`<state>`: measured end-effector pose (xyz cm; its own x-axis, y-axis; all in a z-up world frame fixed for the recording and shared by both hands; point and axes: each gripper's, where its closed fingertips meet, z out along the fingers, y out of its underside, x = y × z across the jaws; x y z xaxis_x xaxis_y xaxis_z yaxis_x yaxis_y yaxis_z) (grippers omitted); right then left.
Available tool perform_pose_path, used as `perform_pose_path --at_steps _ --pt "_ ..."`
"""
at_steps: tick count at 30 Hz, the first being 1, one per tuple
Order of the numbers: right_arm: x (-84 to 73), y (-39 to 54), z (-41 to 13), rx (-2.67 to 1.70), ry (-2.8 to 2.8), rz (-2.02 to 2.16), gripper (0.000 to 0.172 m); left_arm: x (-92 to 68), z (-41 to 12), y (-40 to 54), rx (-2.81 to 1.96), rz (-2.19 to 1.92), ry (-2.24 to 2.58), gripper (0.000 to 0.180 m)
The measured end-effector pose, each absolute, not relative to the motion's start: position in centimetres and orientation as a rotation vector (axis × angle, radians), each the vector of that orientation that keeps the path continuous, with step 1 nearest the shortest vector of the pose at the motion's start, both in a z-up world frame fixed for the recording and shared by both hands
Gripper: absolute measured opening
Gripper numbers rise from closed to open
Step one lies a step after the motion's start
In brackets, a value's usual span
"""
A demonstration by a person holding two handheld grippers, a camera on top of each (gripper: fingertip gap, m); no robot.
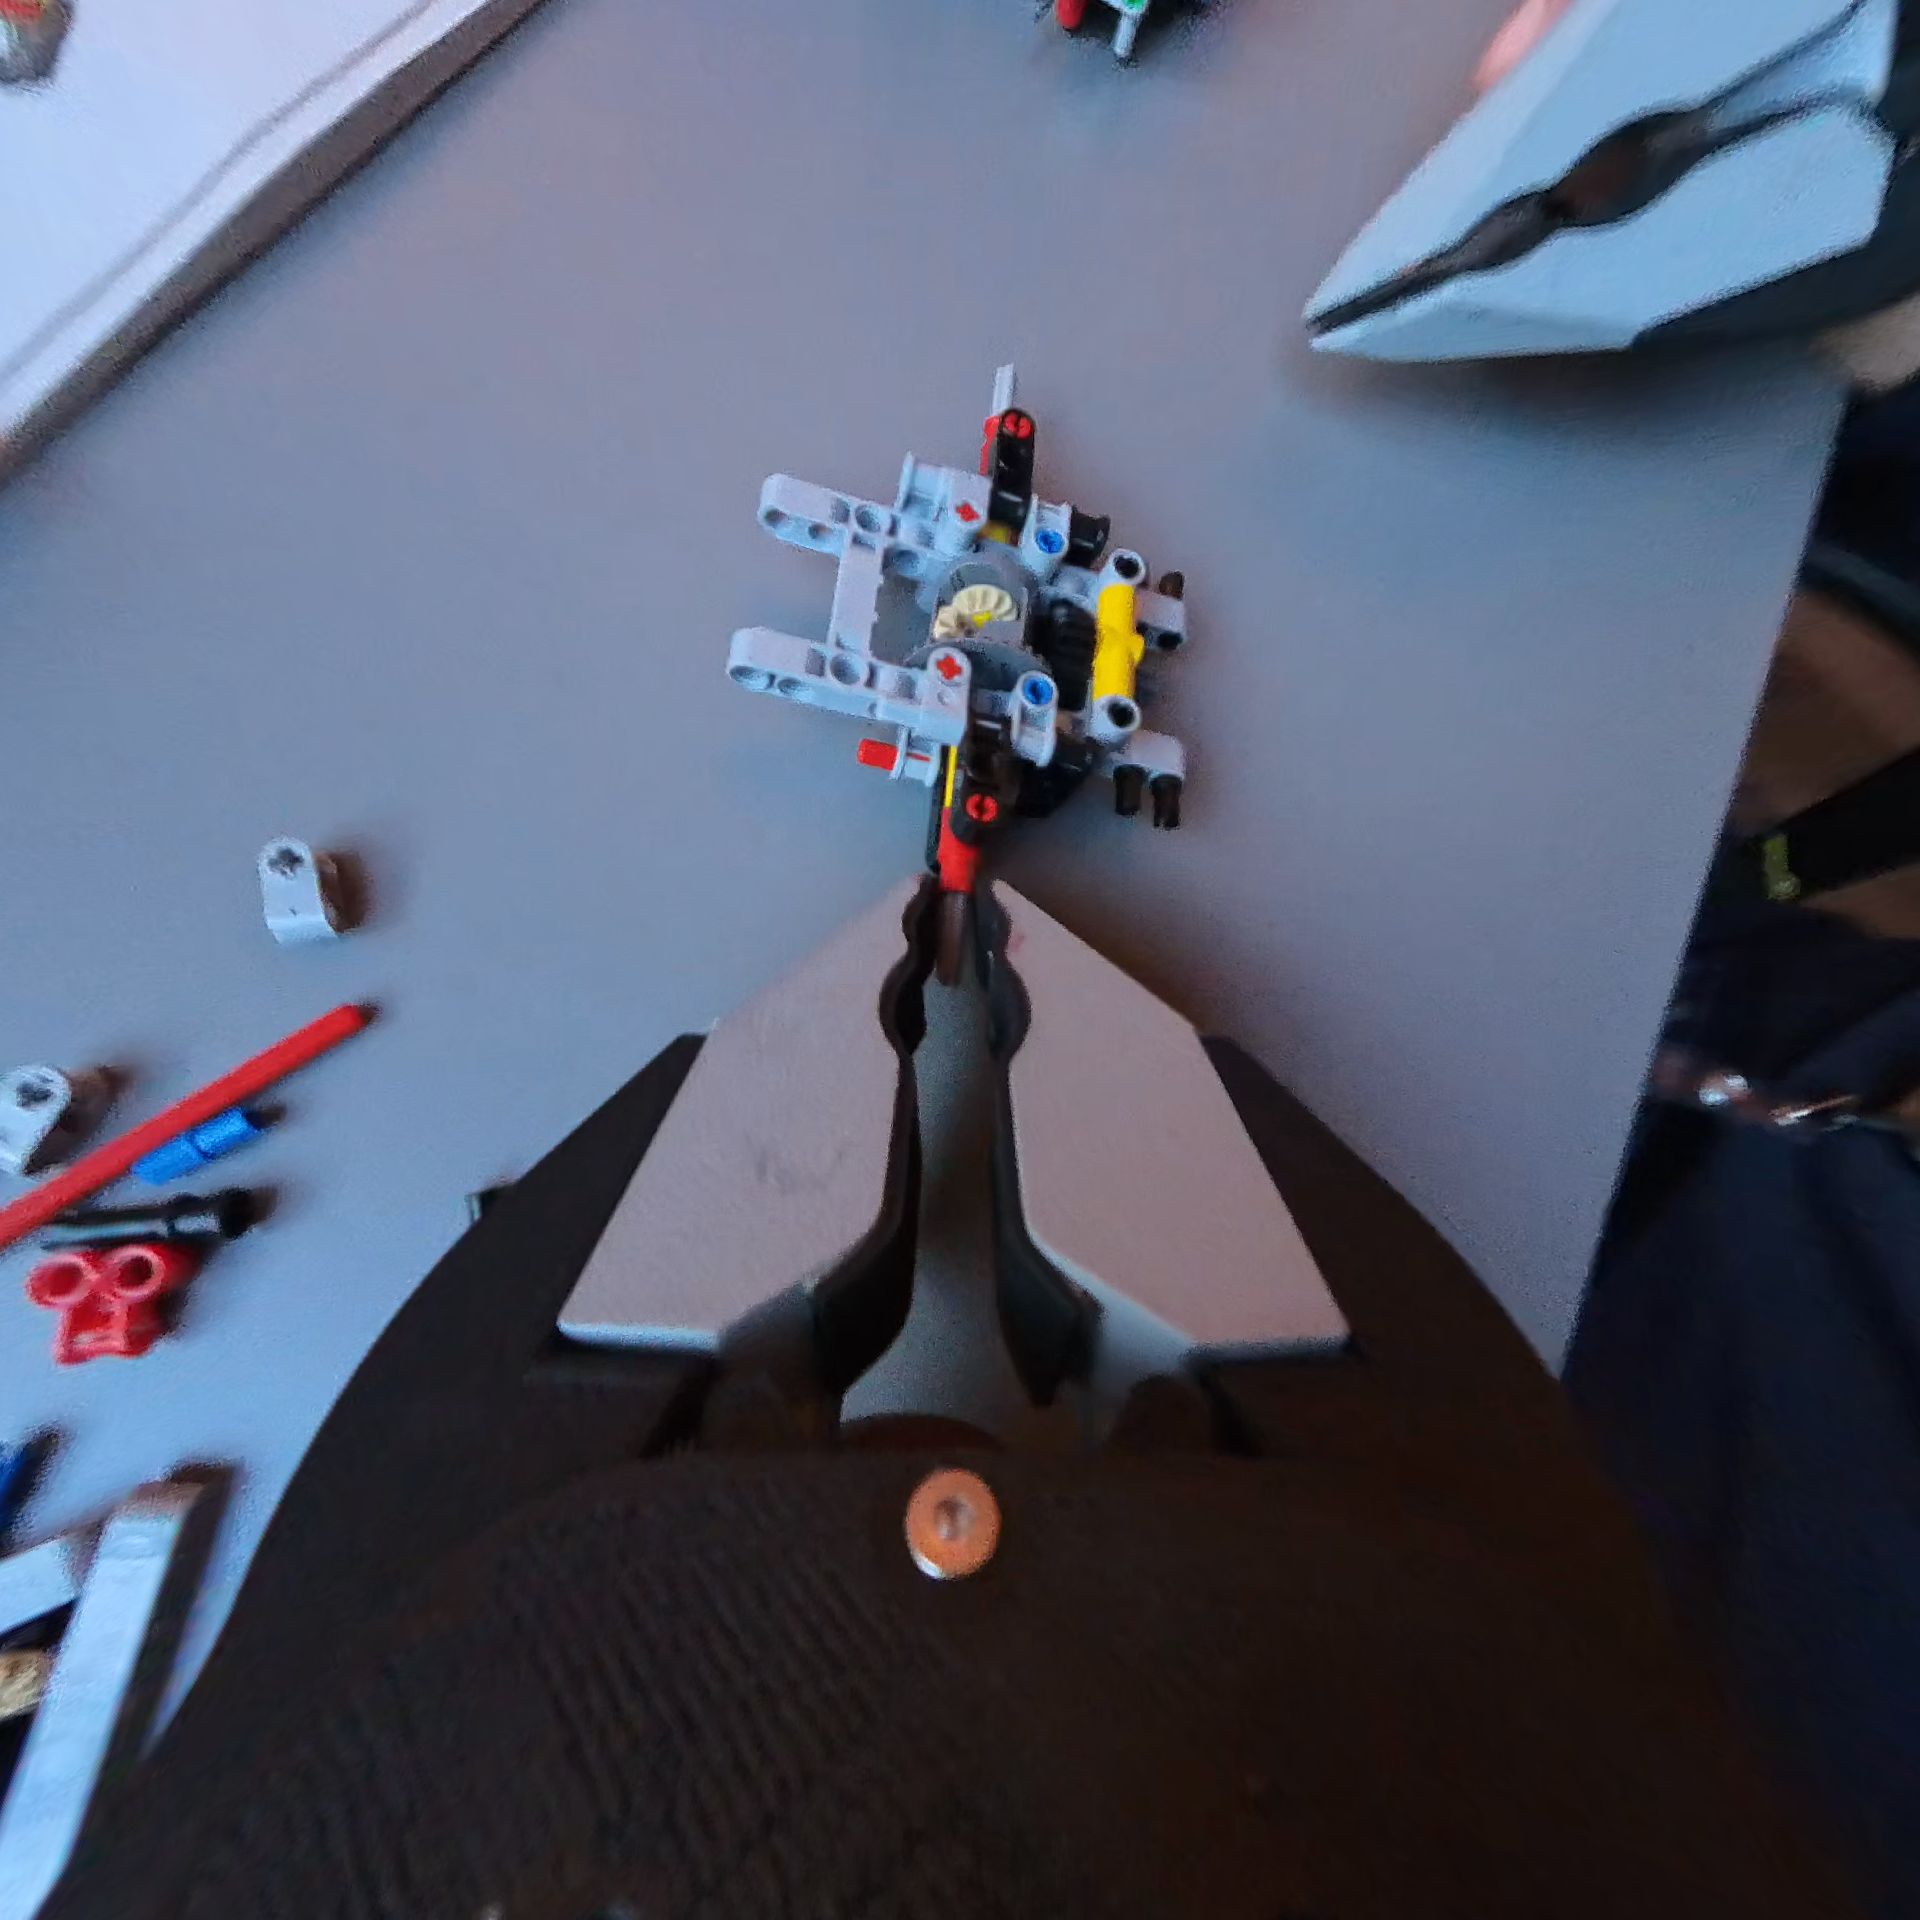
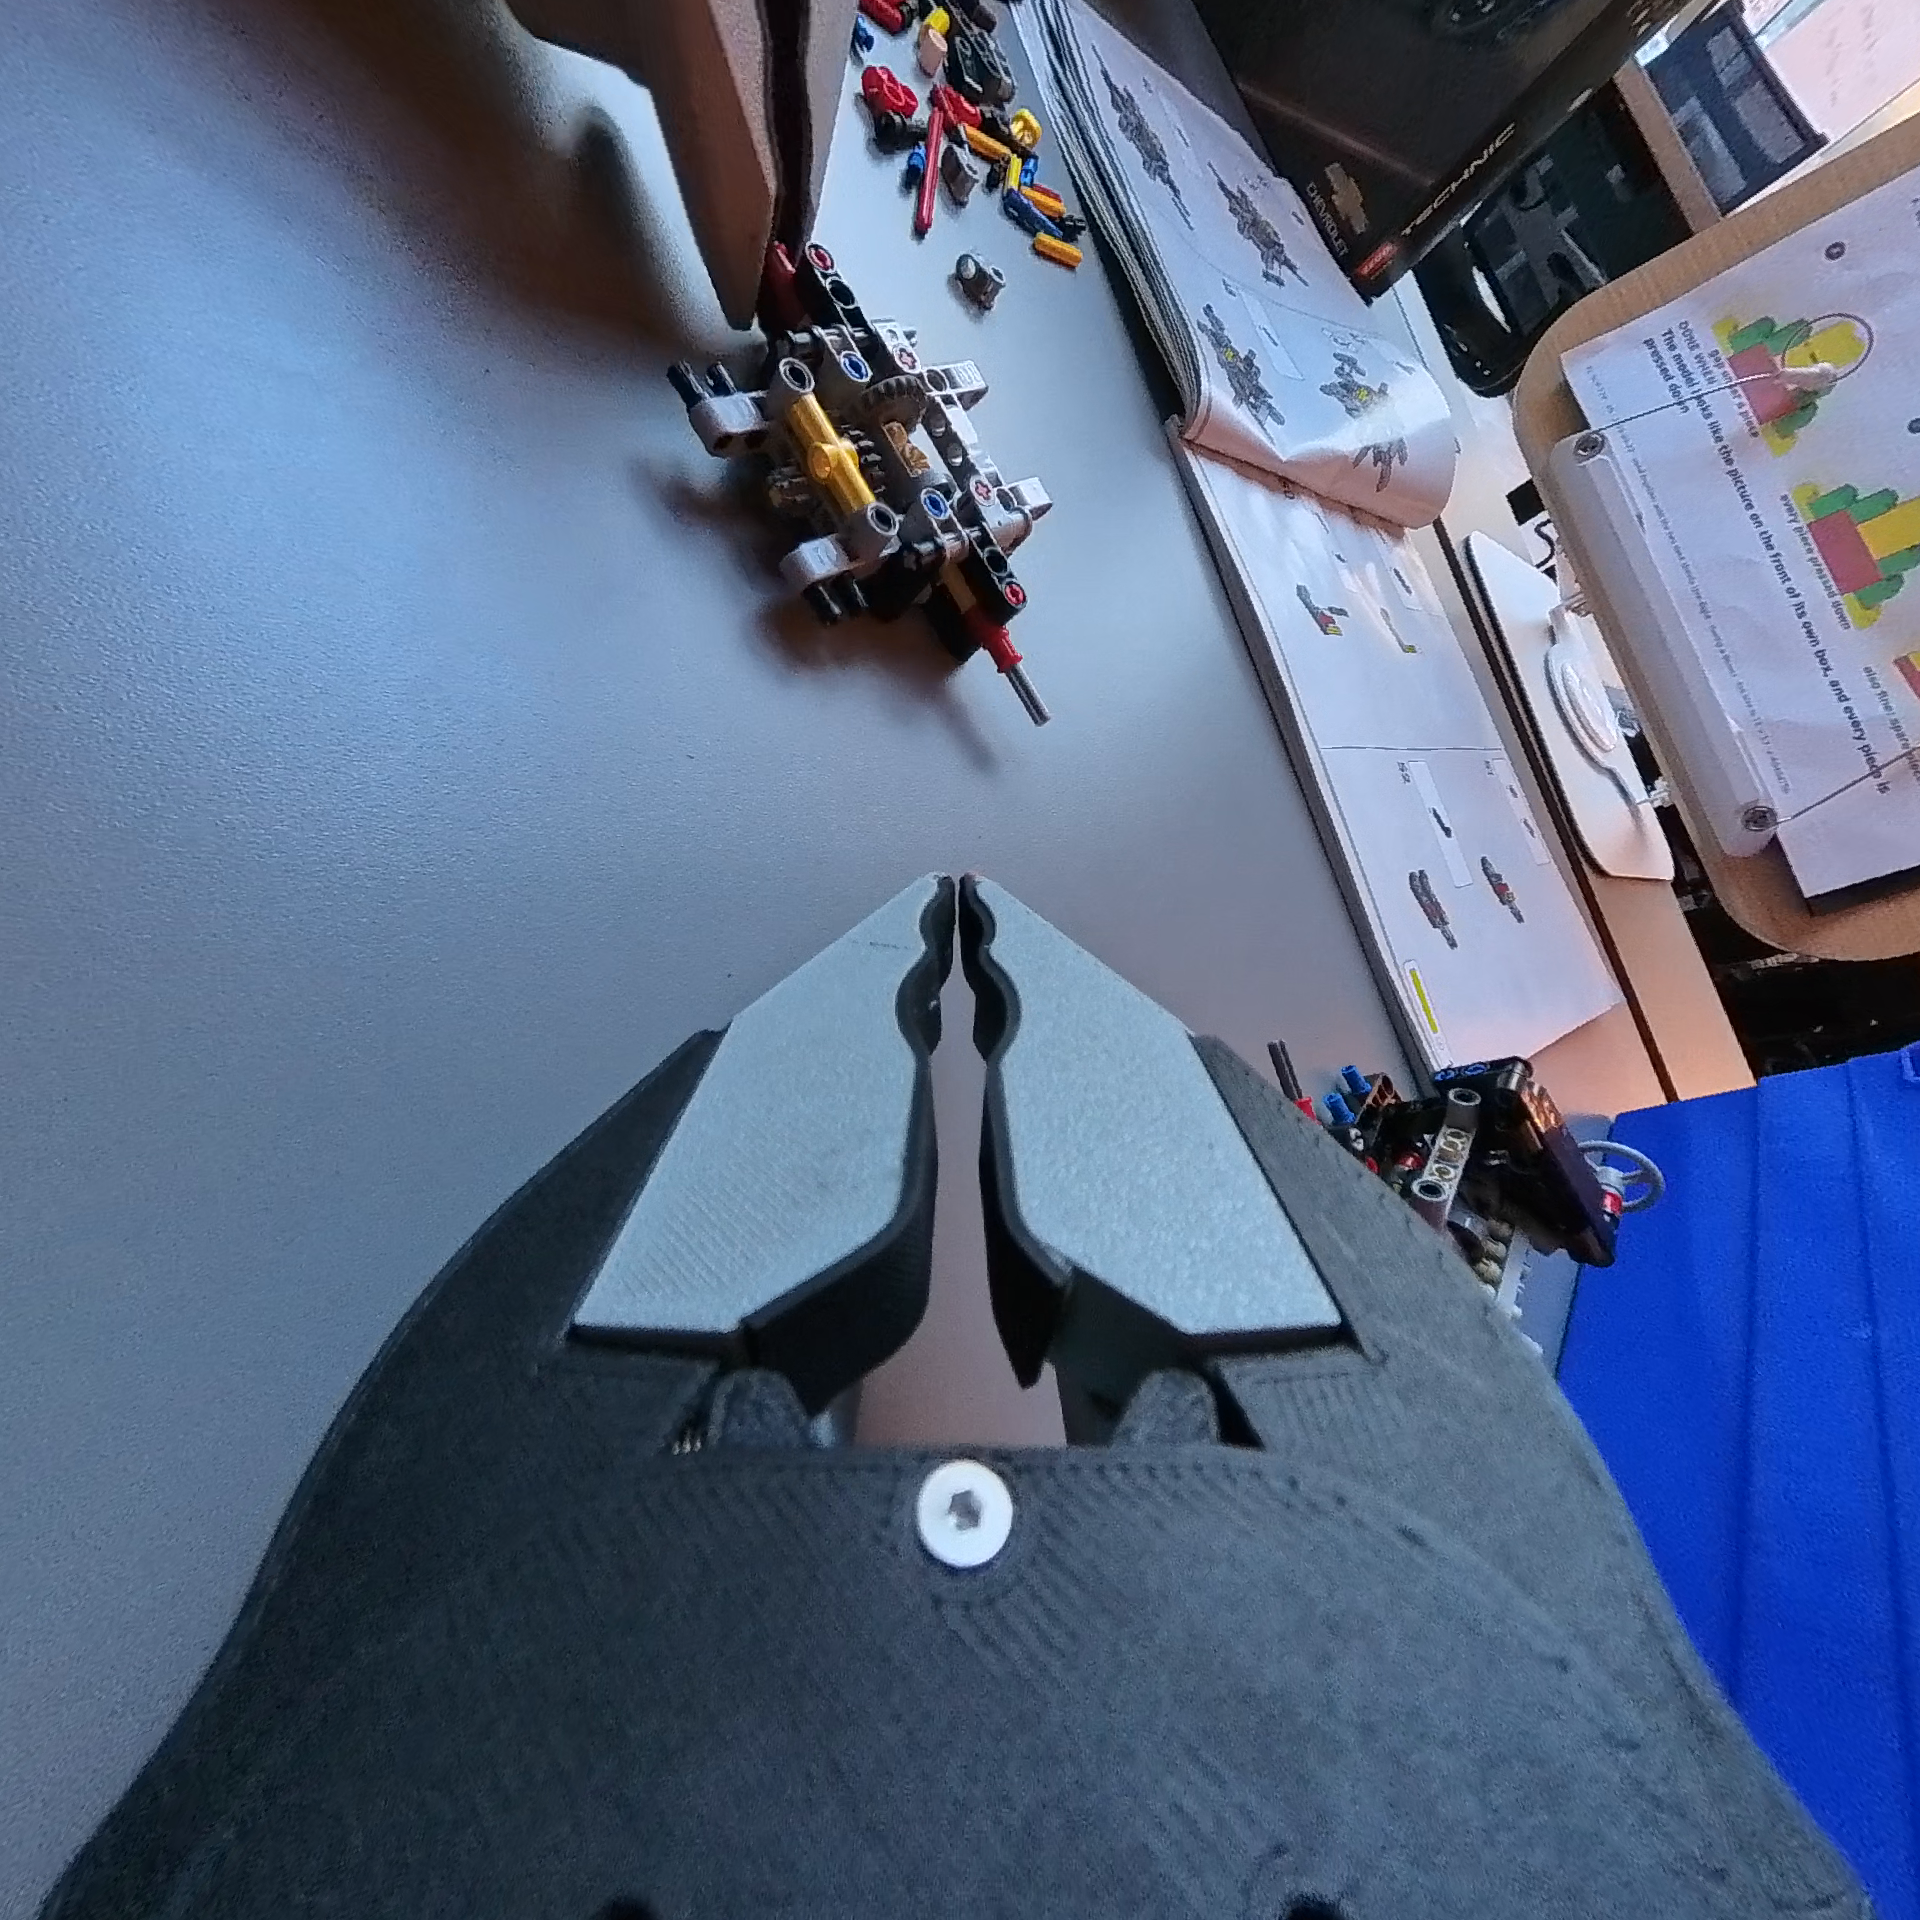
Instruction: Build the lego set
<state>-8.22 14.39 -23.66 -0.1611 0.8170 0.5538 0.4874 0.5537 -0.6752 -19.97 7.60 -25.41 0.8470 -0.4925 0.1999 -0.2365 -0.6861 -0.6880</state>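
The left gripper (image 1: 954, 914) jaws pinch a dark axle (image 1: 951, 935) jutting lengthwise from the toy assembly (image 1: 966, 613) on the table (image 1: 520, 520), while the right gripper (image 2: 956, 894), jaws pressed together, sits well apart.

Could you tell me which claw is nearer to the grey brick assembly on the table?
Left. The left claw grips an axle protruding from the brick assembly; the right claw, shut, sits apart from it.

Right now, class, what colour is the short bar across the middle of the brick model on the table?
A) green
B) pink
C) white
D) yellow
D: the bar across the model is yellow in the left wrist view and golden yellow in the right wrist view.
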Motion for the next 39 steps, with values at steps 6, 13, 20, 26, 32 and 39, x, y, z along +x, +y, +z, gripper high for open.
perform_pose_path --at_steps 6,13,20,26,32,39 --pt "-8.2 14.4 -23.7 -1.078 -1.815 0.419 0.0 -19.5 -25.6 7.3 -2.301 -0.224 0.74 0.004" --pt "-8.2 14.6 -23.7 -1.088 -1.81 0.418 0.0 -18.8 -25.6 6.8 -2.298 -0.275 0.729 0.004" --pt "-8.2 14.8 -23.8 -1.096 -1.805 0.412 0.0 -20.9 -25.6 6.4 -2.313 -0.267 0.67 0.013" --pt "-8.3 15.0 -24.0 -1.104 -1.81 0.398 0.0 -22.4 -25.6 5.8 -2.308 -0.258 0.612 0.014" --pt "-8.1 15.9 -24.0 -1.128 -1.786 0.358 0.0 -22.1 -25.5 5.8 -2.27 -0.263 0.62 0.013" --pt "-7.9 16.9 -23.5 -1.164 -1.728 0.374 0.0 -21.6 -25.5 5.5 -2.234 -0.206 0.7 0.003"
